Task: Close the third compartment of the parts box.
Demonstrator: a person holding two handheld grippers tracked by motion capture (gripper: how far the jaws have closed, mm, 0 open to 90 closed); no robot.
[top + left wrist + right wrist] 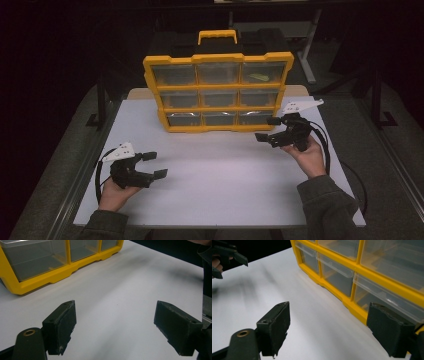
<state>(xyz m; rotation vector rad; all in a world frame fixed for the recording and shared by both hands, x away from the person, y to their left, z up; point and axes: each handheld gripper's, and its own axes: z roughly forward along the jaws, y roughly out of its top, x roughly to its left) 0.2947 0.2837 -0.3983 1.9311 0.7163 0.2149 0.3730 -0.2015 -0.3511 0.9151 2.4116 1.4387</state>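
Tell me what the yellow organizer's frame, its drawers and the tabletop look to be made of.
Organizer frame: likely moulded plastic, opaque yellow with a slight sheen and rounded edges.
Drawers: clear, glossy plastic; you see through them and they catch reflections.
Tabletop: smooth, matte white surface, probably laminate; the core material cannot be told.

I see a white tabletop [220, 170], bare across its front half. Behind it, dark floor [50, 165] and a grey desk leg [307, 60] at far right. A black frame post [101, 100] stands by the tabletop's left edge.
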